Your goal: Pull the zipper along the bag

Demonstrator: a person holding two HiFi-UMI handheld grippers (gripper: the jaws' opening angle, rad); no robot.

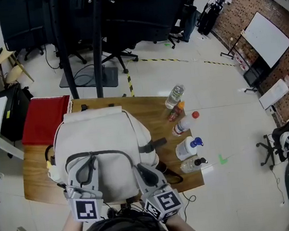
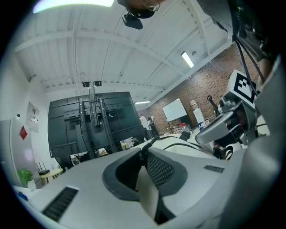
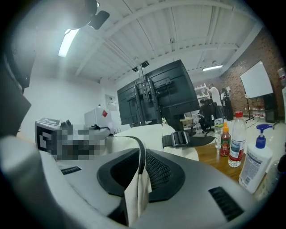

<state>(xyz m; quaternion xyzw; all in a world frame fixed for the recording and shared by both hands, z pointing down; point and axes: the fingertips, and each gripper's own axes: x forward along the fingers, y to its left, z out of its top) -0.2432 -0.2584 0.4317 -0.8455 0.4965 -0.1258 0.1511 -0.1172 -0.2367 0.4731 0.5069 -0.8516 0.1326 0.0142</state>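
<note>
A white backpack [image 1: 103, 138] lies on the wooden table [image 1: 36, 176], its near end towards me. My left gripper [image 1: 89, 162] meets that near end on the left. In the left gripper view the left gripper [image 2: 144, 157] is shut on a fold of white bag fabric [image 2: 147, 192], and a thin black strip [image 2: 151, 142] runs away from the tips. My right gripper [image 1: 141, 168] meets the near end on the right. In its own view the right gripper [image 3: 142, 157] pinches a white fabric fold [image 3: 136, 192] with a black edge [image 3: 141, 147].
Several bottles stand on the table's right side: a water bottle [image 1: 174, 96], a sauce bottle [image 1: 176, 112], a red-capped bottle [image 1: 185, 124] and a pump bottle [image 1: 188, 147]. A red sheet [image 1: 44, 126] lies at the back left. A black stand [image 1: 79, 42] rises behind the table.
</note>
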